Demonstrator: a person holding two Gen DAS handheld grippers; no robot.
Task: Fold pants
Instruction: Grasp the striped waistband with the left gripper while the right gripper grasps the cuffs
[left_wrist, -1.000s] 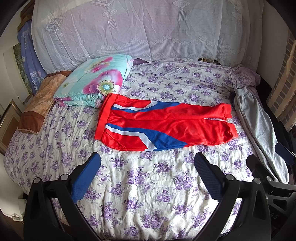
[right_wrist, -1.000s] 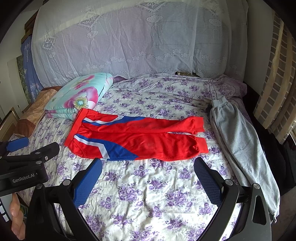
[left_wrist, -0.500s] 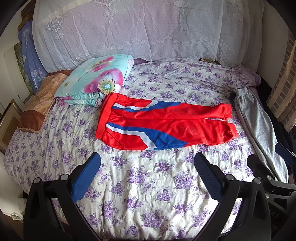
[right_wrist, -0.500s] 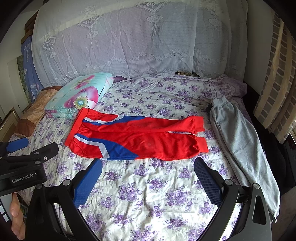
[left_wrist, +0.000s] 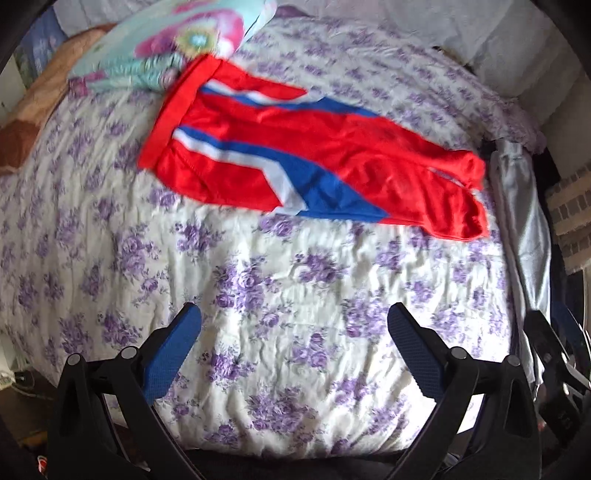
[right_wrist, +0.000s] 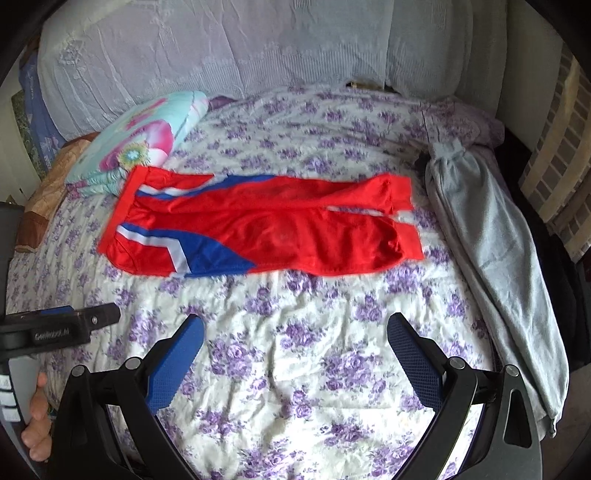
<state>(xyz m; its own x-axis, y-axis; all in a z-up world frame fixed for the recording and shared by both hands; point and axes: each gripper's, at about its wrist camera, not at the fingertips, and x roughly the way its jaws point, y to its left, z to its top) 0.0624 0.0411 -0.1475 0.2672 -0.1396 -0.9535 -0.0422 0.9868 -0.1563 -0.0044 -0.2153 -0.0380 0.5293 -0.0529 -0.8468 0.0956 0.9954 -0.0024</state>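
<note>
Red pants with blue and white stripes lie flat across the floral bed, waistband to the left, leg cuffs to the right; they also show in the right wrist view. My left gripper is open and empty, above the bedsheet near the front edge, short of the pants. My right gripper is open and empty, also short of the pants. The left gripper's body shows at the left of the right wrist view.
Grey pants lie along the bed's right edge, also in the left wrist view. A folded floral quilt sits at the back left, touching the waistband. A lace-covered headboard stands behind. A brick wall is on the right.
Both grippers have moved forward and tilted down toward the bed, so the pants look larger. The left wrist view has swung most and is blurred. Both grippers stay open.
</note>
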